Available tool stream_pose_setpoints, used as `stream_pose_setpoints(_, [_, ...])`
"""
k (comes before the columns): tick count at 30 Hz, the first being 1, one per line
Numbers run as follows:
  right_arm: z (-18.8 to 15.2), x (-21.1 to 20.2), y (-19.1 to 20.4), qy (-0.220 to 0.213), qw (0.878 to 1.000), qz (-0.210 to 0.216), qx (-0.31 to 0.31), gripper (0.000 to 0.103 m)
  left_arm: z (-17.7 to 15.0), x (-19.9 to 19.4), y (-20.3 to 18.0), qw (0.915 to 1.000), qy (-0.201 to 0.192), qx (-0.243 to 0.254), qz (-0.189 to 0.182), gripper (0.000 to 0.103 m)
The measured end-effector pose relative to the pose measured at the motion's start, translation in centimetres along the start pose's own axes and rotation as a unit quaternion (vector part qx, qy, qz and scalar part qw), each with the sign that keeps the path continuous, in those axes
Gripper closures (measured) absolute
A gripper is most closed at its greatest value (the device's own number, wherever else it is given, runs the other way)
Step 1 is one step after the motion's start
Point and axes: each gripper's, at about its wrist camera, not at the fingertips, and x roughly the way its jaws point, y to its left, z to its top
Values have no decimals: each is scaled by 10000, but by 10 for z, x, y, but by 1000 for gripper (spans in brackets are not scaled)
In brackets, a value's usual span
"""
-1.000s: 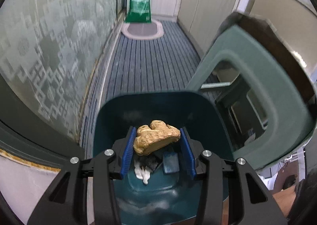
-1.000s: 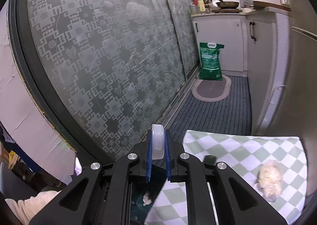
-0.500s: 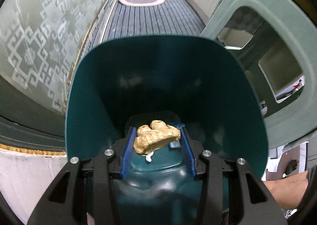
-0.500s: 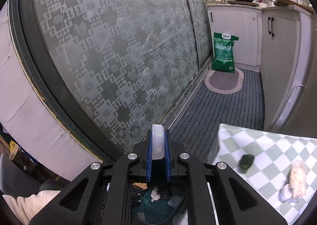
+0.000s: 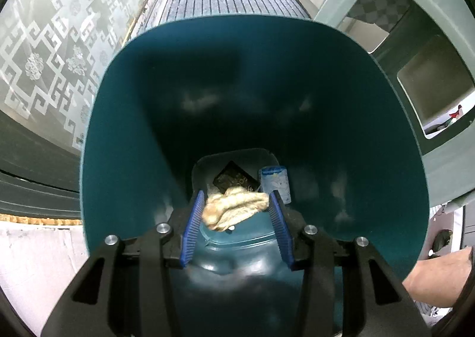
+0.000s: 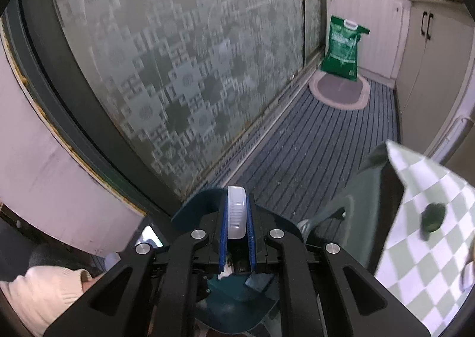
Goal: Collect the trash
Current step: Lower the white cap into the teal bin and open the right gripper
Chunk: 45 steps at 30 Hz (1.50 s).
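Left wrist view is looking down into the teal bin, where the left gripper is pinching a tan scrap above a dark packet and blue wrapper; dropping it seems next. Rightward, the right gripper is squeezing a white cap over the bin, beside a checkered table carrying a dark lump.

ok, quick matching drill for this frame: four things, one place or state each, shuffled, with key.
Things:
1. yellowish crumpled scrap
2. white cap
3. blue packet
4. green bag

Places:
A. standing on the floor by the cabinets
B. lying at the bottom of the teal bin
C. between the left gripper fingers, over the bin
D. pinched in the right gripper

Pairs: 1-C, 2-D, 3-B, 4-A
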Motion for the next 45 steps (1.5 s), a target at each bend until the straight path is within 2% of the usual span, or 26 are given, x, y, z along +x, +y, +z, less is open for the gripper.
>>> stream_pose_setpoints(7, [-12,21,2,250,9996,-110,-80,92,2,-25,0,9995,-307,-61,-47,51])
stream_pose_setpoints(11, [-14,23,1,277,9994,-192,-107,92,4,-44,3,9981,-601,-108,63,61])
stream_pose_setpoints(13, [-15,24,-1,289,9993,-207,-104,92,7,-60,10,9961,-843,-248,64,63])
stream_pose_setpoints(16, [-16,28,0,333,9991,-208,-125,92,12,-86,19,9911,-1257,-423,75,70])
stream_pose_setpoints(20, [-19,36,4,411,9988,-200,-179,92,17,-129,25,9796,-1927,-563,12,74])
stream_pose_setpoints(26, [-26,50,10,555,9979,-171,-274,92,21,-176,22,9634,-2605,-627,-130,78])
stream_pose_setpoints(35, [-40,83,25,879,9950,-129,-460,92,26,-206,8,9504,-3015,-668,-375,82])
stream_pose_setpoints(45, [-67,124,36,1463,9861,-230,-752,92,24,-229,14,9402,-3292,-692,-534,82])
